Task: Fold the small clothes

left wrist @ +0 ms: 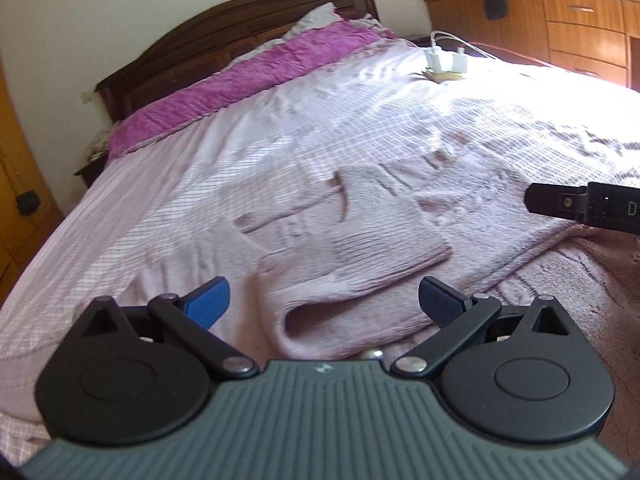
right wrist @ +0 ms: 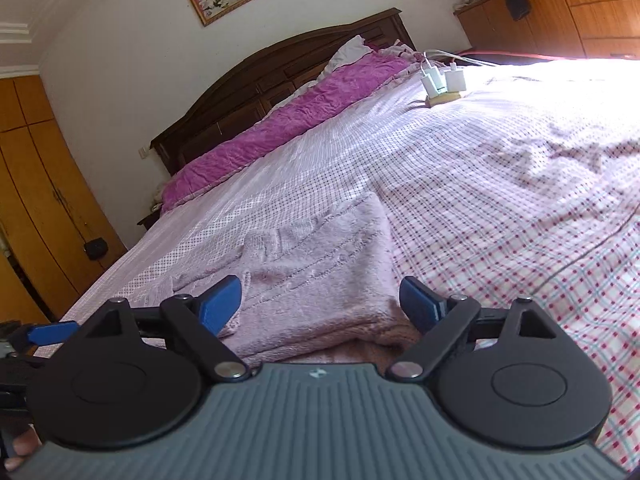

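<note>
A small pale pink knitted garment [left wrist: 340, 276] lies partly folded on the checked bedspread [left wrist: 240, 152], just ahead of both grippers. My left gripper [left wrist: 324, 300] is open, its blue fingertips [left wrist: 210, 302] spread above the garment's near edge, holding nothing. In the left wrist view, the right gripper [left wrist: 536, 198] pokes in from the right edge as a black tip. My right gripper [right wrist: 320, 304] is open too, over the same garment [right wrist: 320, 268], whose near hem lies between the blue pads [right wrist: 222, 304]. The left gripper's blue finger [right wrist: 52, 330] shows at the far left.
White chargers with cables [left wrist: 444, 60] sit on a small block far up the bed. A magenta pillow [left wrist: 248, 80] lies along the dark wooden headboard [left wrist: 224, 36]. A wooden dresser [left wrist: 560, 20] with clothes on top stands at the right, a wardrobe [right wrist: 36, 200] at the left.
</note>
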